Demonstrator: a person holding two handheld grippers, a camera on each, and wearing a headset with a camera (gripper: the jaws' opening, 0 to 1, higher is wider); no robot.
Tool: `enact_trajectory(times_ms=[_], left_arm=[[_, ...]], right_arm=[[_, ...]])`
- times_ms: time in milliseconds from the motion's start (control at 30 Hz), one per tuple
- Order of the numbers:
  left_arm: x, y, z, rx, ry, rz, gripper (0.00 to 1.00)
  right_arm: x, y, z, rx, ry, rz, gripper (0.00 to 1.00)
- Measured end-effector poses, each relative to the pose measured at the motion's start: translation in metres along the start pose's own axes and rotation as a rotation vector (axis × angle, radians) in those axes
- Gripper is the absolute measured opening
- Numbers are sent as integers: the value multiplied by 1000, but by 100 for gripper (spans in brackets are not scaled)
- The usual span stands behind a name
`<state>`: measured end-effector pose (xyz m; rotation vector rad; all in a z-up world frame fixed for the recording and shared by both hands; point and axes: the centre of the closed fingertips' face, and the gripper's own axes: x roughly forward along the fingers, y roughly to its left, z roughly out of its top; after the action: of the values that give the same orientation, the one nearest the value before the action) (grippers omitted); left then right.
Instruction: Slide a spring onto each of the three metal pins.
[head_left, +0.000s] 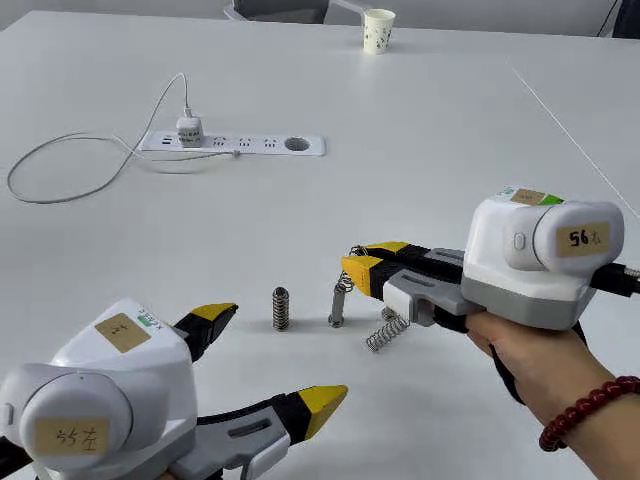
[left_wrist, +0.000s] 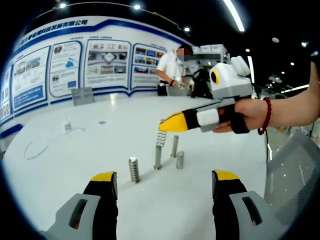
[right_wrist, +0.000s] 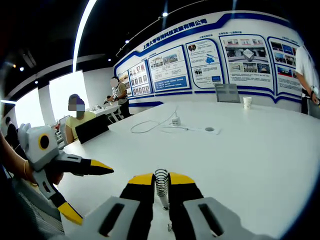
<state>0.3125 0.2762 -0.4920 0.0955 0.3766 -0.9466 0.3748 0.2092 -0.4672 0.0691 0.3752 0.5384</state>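
right gripper (right_wrist: 161, 179) fingers narrow, pinching a spring (right_wrist: 161, 184) upright at the tip of the middle pin (head_left: 337, 308). left gripper (head_left: 268, 355) fingers wide, just short of the pins. left pin (head_left: 281, 308) ahead of them wears a spring. loose spring (head_left: 387, 333) lies on the surface (head_left: 450, 150) under the right fingers.

Bright ceiling strip lights (right_wrist: 82, 30) wash the white surface (head_left: 420, 120) ahead of the right claw (head_left: 352, 262); shadows under it are faint. Fisheye views bend at edges.
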Motion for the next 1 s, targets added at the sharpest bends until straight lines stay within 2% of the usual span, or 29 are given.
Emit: enact_trajectory(times_ms=[233, 1000], left_arm=[[0, 1, -2, -4, 7, 1, 81], [-1, 2, -3, 5, 13, 4, 77]], right_arm=[[5, 1, -5, -21, 18, -1, 11], [15, 1, -28, -74, 91, -17, 11]])
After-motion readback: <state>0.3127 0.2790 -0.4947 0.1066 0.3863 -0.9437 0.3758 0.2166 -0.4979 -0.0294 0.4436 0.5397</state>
